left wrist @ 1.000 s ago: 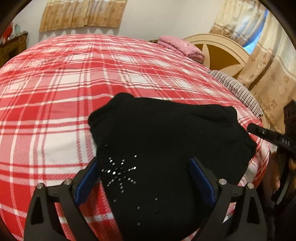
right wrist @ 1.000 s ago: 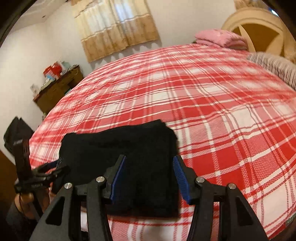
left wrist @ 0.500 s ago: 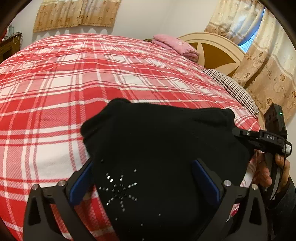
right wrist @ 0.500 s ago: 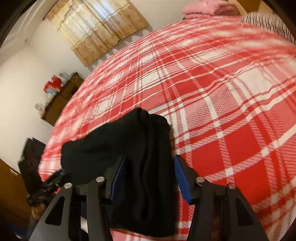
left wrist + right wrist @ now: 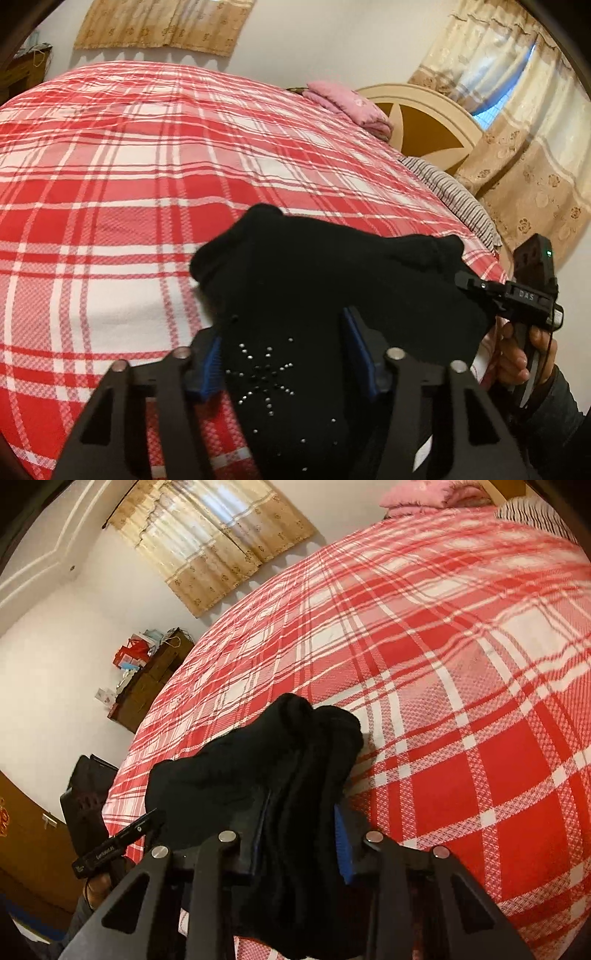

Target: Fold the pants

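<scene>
Two grippers closing on folded black pants (image 5: 332, 295) at the plaid bed's (image 5: 129, 166) near edge.
Left gripper (image 5: 284, 354) brackets studded knit; right gripper (image 5: 301, 838) pinches bunched, soft layers.

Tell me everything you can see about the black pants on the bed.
The black pants look like soft, thick knit, bundled into a compact, lumpy fold at the near edge of the red plaid bedspread. A starburst of small shiny studs decorates the part nearest the left tongs. Both tongs are closing with fabric between their blue pads: the left on the studded part, the right tongs on a thick fold.
</scene>
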Available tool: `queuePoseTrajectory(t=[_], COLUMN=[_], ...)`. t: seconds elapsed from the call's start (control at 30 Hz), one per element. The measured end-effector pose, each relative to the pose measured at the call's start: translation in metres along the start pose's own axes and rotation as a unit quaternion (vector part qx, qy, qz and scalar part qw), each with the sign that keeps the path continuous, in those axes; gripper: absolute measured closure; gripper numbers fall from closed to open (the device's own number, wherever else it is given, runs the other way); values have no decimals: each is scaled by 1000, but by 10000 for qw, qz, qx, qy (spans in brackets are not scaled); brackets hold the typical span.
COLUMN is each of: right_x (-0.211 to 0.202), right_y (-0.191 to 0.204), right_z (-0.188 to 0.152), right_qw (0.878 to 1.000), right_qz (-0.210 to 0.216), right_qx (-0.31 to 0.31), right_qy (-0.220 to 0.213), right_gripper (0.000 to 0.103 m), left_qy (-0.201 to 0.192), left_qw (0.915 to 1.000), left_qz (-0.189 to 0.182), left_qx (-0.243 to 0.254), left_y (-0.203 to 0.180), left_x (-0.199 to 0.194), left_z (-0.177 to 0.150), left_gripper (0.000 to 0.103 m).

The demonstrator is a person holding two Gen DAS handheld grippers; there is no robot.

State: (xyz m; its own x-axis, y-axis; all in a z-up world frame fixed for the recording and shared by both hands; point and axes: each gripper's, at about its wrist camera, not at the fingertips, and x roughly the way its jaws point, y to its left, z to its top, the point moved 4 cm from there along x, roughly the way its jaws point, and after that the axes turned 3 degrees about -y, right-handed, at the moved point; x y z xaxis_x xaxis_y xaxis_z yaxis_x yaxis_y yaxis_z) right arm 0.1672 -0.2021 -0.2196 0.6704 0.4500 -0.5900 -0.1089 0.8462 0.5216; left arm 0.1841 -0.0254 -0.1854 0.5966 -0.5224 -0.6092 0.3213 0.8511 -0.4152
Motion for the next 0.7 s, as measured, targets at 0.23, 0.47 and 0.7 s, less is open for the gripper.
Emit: queuePoseTrajectory(t=[0.23,0.47,0.7], right_x=[-19,-26,15], right_y=[38,88,135], right_z=[5,14,42], right_qw=[9966,9874,9808], right_qz=[-73,31,379], right_qx=[-766,-1536,-1902], right_qy=[-285,-372,-192], right_gripper=[75,76,76], left_qy=[-50,-461,-892], left_qw=[10000,9984,9958], left_qz=[-5,-313,-194], left_qx=[59,-25,-98], left_y=[-6,-14,13], left_x=[-8,-40,-80], left_z=[2,12,31], left_gripper=[84,89,90])
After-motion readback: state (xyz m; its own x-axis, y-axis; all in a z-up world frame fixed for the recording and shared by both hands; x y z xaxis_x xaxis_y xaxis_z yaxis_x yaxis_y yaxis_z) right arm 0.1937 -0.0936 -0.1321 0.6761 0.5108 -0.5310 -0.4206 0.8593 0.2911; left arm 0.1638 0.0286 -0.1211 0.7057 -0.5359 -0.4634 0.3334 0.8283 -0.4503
